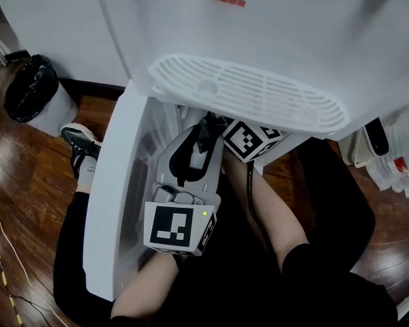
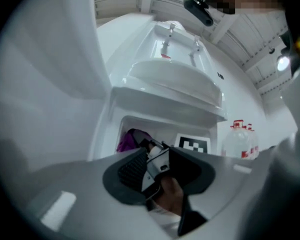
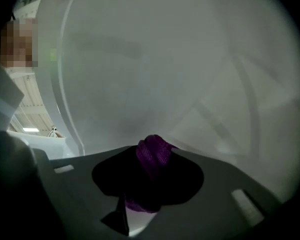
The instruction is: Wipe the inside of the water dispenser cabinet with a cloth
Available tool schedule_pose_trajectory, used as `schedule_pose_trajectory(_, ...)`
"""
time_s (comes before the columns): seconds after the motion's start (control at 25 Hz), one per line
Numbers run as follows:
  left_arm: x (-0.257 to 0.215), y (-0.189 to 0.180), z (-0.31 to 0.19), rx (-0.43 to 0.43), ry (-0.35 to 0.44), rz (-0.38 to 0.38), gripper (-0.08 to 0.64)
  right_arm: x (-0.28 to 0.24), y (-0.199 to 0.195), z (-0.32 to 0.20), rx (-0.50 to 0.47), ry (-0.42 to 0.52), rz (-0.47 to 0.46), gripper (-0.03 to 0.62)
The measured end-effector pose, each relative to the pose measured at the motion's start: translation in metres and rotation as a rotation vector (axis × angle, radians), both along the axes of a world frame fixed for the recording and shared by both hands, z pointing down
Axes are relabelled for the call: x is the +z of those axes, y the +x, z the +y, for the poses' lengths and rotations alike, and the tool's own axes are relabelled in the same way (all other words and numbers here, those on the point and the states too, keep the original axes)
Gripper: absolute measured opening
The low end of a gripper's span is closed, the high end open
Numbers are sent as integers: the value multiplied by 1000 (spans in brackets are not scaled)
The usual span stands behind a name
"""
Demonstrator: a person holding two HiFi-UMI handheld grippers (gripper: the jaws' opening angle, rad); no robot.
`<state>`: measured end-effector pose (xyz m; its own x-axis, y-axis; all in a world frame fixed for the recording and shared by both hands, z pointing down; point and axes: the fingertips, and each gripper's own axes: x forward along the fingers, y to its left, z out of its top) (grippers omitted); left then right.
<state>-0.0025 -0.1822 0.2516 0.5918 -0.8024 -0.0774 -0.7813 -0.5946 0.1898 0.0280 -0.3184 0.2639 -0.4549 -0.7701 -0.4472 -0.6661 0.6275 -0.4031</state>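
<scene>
1. Cloth (image 3: pixel 152 156), purple and bunched, is clamped between the jaws of the right gripper (image 3: pixel 150 173); a fold of it bulges out past the tips.
2. The right gripper is inside the cabinet (image 2: pixel 157 128) at the foot of the water dispenser (image 1: pixel 273 33), and its own view is filled with the cabinet's pale inner wall (image 3: pixel 165 59). Whether the cloth presses on that wall cannot be told.
3. In the head view only that gripper's marker cube (image 1: pixel 249 138) and the forearm behind it show, just under the slotted drip tray (image 1: pixel 252 90).
4. The left gripper (image 1: pixel 194 145) lies just beside the right one, at the cabinet's mouth and pointing in. Its jaws stand a little apart and grip nothing; through the gap its own view shows part of the right gripper and a hand beyond.
5. The same view shows the purple cloth (image 2: pixel 130 140) at the left of the cabinet opening.
6. The cabinet door (image 1: pixel 119 182) hangs open on the left side.
7. On the wooden floor (image 1: pixel 27 176) a bin (image 1: pixel 31 90) lined with a black bag stands to the left of the dispenser, a shoe (image 1: pixel 78 145) is near the door, and water bottles (image 1: pixel 402 159) stand at the right.
</scene>
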Motion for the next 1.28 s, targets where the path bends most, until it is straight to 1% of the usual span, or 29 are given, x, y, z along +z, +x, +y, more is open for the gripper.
schedule_pose_trajectory(0.04,0,-3,1,-2,-1,9,162,-3,-4,0,-9,-23,-20,121)
schedule_pose_trajectory(0.08,3,-5,1,-5,-4,10,161,4,-4,-3,-3,-75,-33,121)
schedule_pose_trajectory(0.16,12,-9,2,-13,-18,-1,161,42,0,-9,11,-205,-60,121)
schedule_pose_trajectory(0.24,20,-12,5,-18,-39,-9,163,82,6,-7,0,-310,-118,123)
schedule_pose_trajectory(0.32,23,-14,9,-25,-48,-14,163,99,1,7,-35,-356,-150,123)
schedule_pose_trajectory(0.4,21,-17,12,-34,-42,-14,162,98,-15,33,-86,-366,-173,123)
schedule_pose_trajectory(0.52,9,-19,19,-37,-19,-3,162,92,-30,65,-131,-377,-245,124)
schedule_pose_trajectory(0.64,-8,-15,29,-22,22,6,161,78,-27,57,-134,-350,-278,129)
schedule_pose_trajectory(0.8,-20,-12,44,-1,89,-20,163,57,-11,11,-91,-305,-225,129)
schedule_pose_trajectory(0.88,-23,-11,46,-1,110,-33,161,49,-1,-11,-51,-293,-192,129)
schedule_pose_trajectory(1.0,-20,-10,46,2,108,-45,163,50,15,-34,33,-273,-98,129)
schedule_pose_trajectory(1.08,-20,-8,43,-3,107,-40,161,55,19,-39,54,-273,-61,127)
schedule_pose_trajectory(1.16,-19,-7,42,-6,105,-40,161,58,16,-34,38,-286,-56,127)
schedule_pose_trajectory(1.28,-14,-6,44,2,95,-53,163,57,-7,-1,-45,-319,-97,128)
